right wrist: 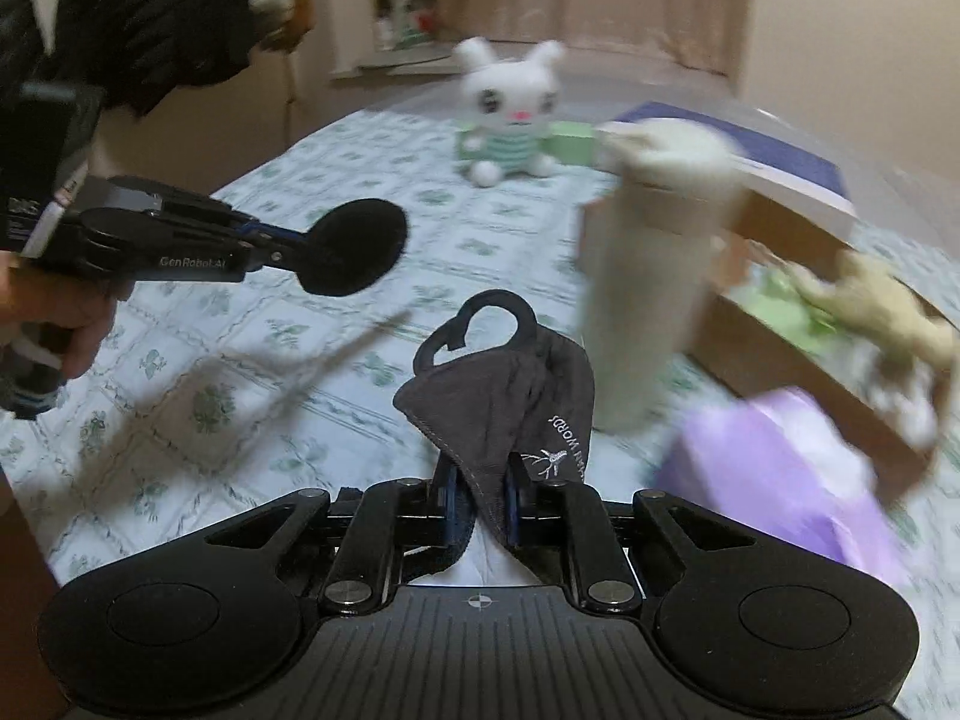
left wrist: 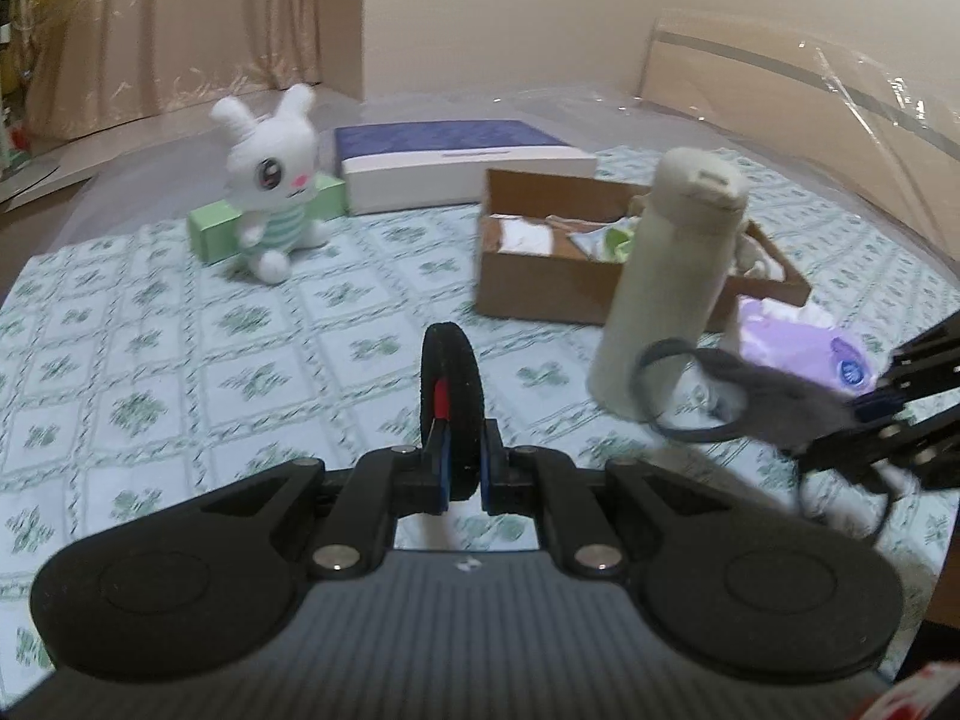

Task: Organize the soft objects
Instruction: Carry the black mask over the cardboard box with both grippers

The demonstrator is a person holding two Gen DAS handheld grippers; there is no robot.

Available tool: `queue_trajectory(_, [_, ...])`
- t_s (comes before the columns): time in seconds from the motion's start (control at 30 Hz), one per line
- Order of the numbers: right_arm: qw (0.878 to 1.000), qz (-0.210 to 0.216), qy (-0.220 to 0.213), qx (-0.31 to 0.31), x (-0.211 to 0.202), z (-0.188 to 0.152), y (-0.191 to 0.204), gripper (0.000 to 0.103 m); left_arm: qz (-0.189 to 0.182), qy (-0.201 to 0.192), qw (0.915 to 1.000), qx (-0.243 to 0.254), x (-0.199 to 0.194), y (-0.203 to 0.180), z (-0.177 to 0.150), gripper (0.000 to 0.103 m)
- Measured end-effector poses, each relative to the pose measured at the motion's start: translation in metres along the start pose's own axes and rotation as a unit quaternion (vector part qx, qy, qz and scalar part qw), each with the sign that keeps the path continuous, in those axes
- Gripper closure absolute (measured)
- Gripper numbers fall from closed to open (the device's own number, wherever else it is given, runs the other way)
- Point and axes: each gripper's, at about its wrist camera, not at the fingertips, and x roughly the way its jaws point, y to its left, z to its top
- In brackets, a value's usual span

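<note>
A: What does the right hand-held gripper (right wrist: 480, 480) have?

B: Its jaws are clamped on a dark grey fabric face mask (right wrist: 510, 396) with black ear loops. The folded cloth sticks up from between the fingers, one loop curling at the top. In the left wrist view the same mask (left wrist: 774, 387) hangs off that gripper (left wrist: 840, 420) at the right edge, its loops dangling above the bed.

A: And the left hand-held gripper (left wrist: 459, 480)?

B: Closed on a flat round black foam pad (left wrist: 451, 408), held edge-on toward its own camera, with a red mark on the rim. From the right wrist view the pad (right wrist: 354, 246) shows as a full disc, with a person's hand (right wrist: 66, 324) gripping the handle below.

A: What is underneath?

B: A bed covered in a white quilted sheet with green floral squares (left wrist: 240, 348). Neither held thing touches it.

A: Other objects?

B: A white plush bunny in a green-striped top (left wrist: 273, 180) sits at the far side, leaning on a pale green box (left wrist: 210, 234). Just beside it lies a flat navy-and-white box (left wrist: 456, 168). Nearer to the right is an open brown cardboard box (left wrist: 540, 282) with soft items inside; I cannot tell them apart. A tall cream cylindrical bottle (left wrist: 666, 276) stands in front of that box, and a lilac soft pack (left wrist: 810, 348) lies next to it.
</note>
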Motion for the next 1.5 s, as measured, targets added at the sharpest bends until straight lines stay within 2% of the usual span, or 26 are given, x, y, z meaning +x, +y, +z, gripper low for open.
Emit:
queue_trajectory(0.13, [0.999, -0.011, -0.018, 0.045, -0.043, -0.006, -0.03, 0.088, -0.009, -0.002, 0.9999, 0.011, 0.004, -0.007, 0.014, 0.096])
queue_trajectory(0.27, [0.997, -0.02, -0.032, 0.065, -0.071, -0.006, -0.044, 0.088, -0.013, -0.004, 0.9997, 0.019, 0.007, -0.011, 0.026, 0.096])
queue_trajectory(0.53, [0.995, -0.029, -0.054, 0.077, -0.087, 0.005, -0.067, 0.088, -0.034, 0.0, 0.9976, 0.06, 0.024, -0.015, 0.05, 0.096])
queue_trajectory(0.7, [0.995, -0.027, -0.063, 0.066, -0.09, 0.02, -0.095, 0.088, -0.082, -0.001, 0.9925, 0.091, 0.05, -0.001, 0.074, 0.096])
queue_trajectory(0.93, [0.995, -0.039, -0.078, 0.043, -0.07, 0.049, -0.157, 0.088, -0.147, -0.018, 0.9841, 0.098, 0.098, 0.015, 0.122, 0.096])
queue_trajectory(1.1, [0.994, -0.03, -0.094, 0.039, -0.044, 0.081, -0.193, 0.088, -0.182, -0.034, 0.9784, 0.093, 0.137, 0.006, 0.156, 0.096])
queue_trajectory(1.23, [0.994, -0.022, -0.096, 0.039, -0.014, 0.107, -0.211, 0.088, -0.174, -0.027, 0.9786, 0.107, 0.17, -0.011, 0.168, 0.096])
queue_trajectory(1.4, [0.995, -0.023, -0.091, 0.037, 0.016, 0.119, -0.226, 0.088, -0.155, -0.017, 0.981, 0.116, 0.202, -0.03, 0.166, 0.092])
queue_trajectory(1.43, [0.995, -0.022, -0.09, 0.04, 0.021, 0.12, -0.228, 0.088, -0.15, -0.015, 0.9821, 0.113, 0.207, -0.032, 0.166, 0.081])
queue_trajectory(1.47, [0.995, -0.021, -0.088, 0.044, 0.025, 0.12, -0.23, 0.088, -0.147, -0.013, 0.9829, 0.11, 0.21, -0.032, 0.166, 0.075])
queue_trajectory(1.5, [0.995, -0.019, -0.086, 0.047, 0.029, 0.119, -0.232, 0.088, -0.147, -0.012, 0.9831, 0.108, 0.211, -0.031, 0.165, 0.076])
